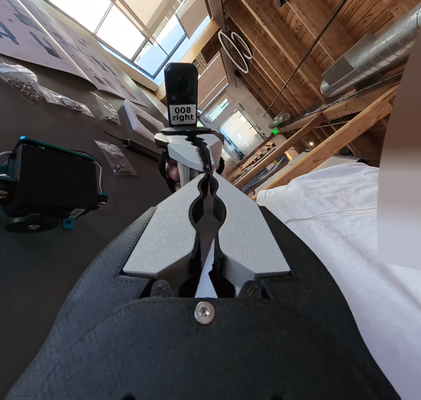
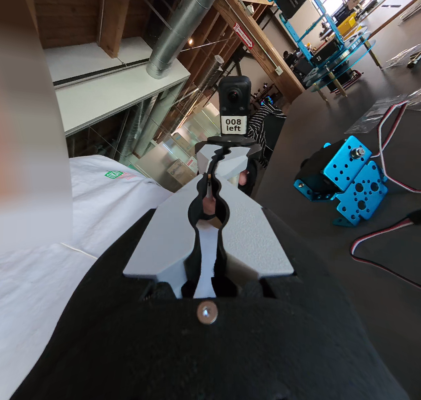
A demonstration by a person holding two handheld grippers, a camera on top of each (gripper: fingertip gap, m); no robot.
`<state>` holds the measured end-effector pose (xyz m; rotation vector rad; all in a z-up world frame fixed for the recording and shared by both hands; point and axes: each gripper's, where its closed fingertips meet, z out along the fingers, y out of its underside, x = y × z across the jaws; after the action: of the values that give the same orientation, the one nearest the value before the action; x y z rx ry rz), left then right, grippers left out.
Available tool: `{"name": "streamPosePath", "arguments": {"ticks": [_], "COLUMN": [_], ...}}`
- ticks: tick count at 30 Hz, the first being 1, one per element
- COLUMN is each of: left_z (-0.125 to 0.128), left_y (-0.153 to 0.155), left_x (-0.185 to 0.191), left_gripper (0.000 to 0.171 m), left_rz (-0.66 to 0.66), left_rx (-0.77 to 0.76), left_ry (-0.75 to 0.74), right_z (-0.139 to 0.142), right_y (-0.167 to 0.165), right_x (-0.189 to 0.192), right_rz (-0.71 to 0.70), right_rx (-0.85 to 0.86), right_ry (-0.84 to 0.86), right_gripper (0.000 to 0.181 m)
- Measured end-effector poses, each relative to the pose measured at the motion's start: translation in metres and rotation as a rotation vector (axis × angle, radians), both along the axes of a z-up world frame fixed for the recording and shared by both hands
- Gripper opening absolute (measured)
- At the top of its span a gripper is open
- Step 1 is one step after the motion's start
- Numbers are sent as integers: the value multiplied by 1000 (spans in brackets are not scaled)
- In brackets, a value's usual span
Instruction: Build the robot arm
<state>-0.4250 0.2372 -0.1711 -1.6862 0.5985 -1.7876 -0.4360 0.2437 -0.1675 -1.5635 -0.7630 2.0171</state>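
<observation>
My two grippers face each other tip to tip above a dark table (image 1: 68, 263). My right gripper (image 2: 206, 180) is shut on a small silver pin with a brass-coloured end (image 2: 208, 187), which lies along the slit between its pads. My left gripper (image 1: 208, 175) is shut, and its tips meet the right gripper's tips (image 1: 205, 163) at the pin's brass end (image 1: 207, 167). I cannot tell whether the left pads pinch that end. The left gripper also shows in the right wrist view (image 2: 209, 172). A hand holds each gripper's handle.
On the table lie a black servo in a blue bracket (image 1: 52, 184), another blue bracket with a servo (image 2: 348, 184) and its wires (image 2: 387, 138), bags of small hardware (image 1: 116, 158), a screwdriver (image 1: 136, 147), white foam (image 1: 141, 120) and printed sheets (image 1: 57, 35). A person's white shirt (image 1: 330, 229) is close by. My two grippers' fingertips are within a few centimetres of each other.
</observation>
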Motion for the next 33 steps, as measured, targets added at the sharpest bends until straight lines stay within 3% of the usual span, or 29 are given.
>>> {"name": "streamPosePath", "arguments": {"ticks": [13,26,28,30,33], "left_z": [-12,-14,-14,-21,-23], "left_y": [14,12,9,10,11], "left_x": [-8,-15,-16,-16,-18], "left_gripper": [0,0,0,3,31], "left_rz": [120,93,112,182,295], "left_rx": [19,-40,49,222,535], "left_ry": [70,29,67,222,436], "right_z": [-13,-25,-27,-23,-21], "right_y": [12,8,7,4,4], "right_x": [-7,-11,-12,-12,-11], "right_rz": [-109,-100,-93,-51,-15], "right_rx": [1,86,76,0,-101], "right_ry": [-41,-147,-159,-116,-85], "right_gripper": [2,1,1,1,1]}}
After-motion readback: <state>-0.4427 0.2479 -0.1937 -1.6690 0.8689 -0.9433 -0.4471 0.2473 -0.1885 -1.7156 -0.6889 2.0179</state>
